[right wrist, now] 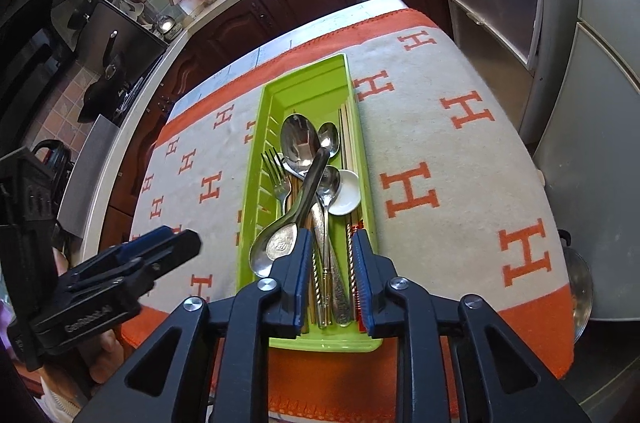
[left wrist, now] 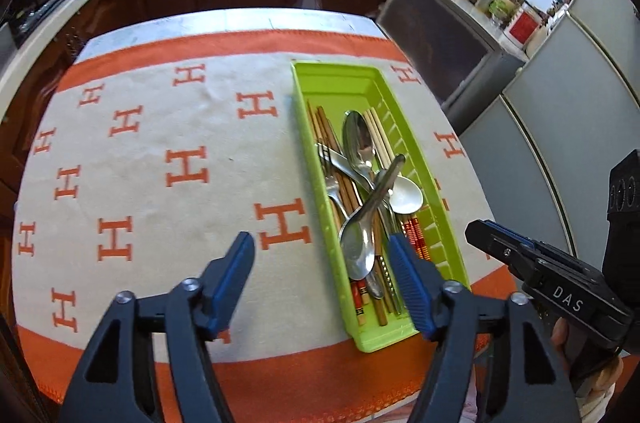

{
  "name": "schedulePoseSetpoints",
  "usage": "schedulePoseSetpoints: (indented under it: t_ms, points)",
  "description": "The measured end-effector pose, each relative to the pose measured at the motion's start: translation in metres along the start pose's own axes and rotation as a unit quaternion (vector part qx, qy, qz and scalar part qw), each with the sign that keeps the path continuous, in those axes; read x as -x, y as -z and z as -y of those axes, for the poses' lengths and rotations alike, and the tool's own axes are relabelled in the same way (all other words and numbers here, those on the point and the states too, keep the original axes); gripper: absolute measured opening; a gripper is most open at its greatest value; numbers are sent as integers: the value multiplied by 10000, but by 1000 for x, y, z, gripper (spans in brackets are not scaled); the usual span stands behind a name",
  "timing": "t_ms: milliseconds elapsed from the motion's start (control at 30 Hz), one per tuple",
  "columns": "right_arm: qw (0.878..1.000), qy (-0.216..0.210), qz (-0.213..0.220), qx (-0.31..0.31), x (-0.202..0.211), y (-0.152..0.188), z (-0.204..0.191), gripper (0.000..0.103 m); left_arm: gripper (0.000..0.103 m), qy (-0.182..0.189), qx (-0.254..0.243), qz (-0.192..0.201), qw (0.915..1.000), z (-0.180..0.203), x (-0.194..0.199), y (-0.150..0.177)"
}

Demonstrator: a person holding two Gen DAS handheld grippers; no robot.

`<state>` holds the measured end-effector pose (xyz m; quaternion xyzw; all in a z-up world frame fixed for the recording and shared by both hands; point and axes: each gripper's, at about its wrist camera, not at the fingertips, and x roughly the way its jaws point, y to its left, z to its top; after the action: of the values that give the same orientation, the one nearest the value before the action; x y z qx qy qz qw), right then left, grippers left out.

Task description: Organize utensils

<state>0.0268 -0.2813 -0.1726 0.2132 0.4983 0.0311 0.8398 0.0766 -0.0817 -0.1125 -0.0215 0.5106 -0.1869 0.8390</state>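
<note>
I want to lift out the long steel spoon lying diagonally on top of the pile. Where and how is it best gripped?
Probably grip the long steel spoon mid-handle, from above, fingers across the shaft. It lies uppermost in the green tray, and its handle bridges the other cutlery, leaving room at both sides.

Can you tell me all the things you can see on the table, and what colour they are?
tray: one, lime green, on the cloth
cloth: one, cream with orange H letters and orange border, covering the table
metal spoons: at least three, silver, piled crosswise in the tray
ceramic spoon: one, white, in the tray
fork: at least one, silver, in the tray
chopsticks: several, brown wood, pale and red-patterned, lying lengthwise in the tray
left gripper: black with blue pads, open, empty
right gripper: black with blue pads, slightly open above the tray, empty
</note>
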Motion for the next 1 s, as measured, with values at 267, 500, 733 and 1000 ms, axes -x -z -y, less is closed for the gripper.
schedulePoseSetpoints:
  t_ms: [267, 500, 733, 1000]
  points:
    - [9995, 88, 68, 291, 14, 7, -22, 42, 102, -453, 72, 655, 9968, -12, 42, 8]
    - [9963, 228, 420, 713, 44, 13, -56, 68, 102, -815, 157, 947, 9920, -19, 75, 12]
    - [9904, 226, 810, 1100, 88, 10, -98, 83, 102, -1071, 177, 1052, 9885, -20, 111, 15]
    - [9853, 103, 1059, 1338, 141, 5, -142, 90, 102, -1457, 149, 1542, 9771, -15, 155, 15]
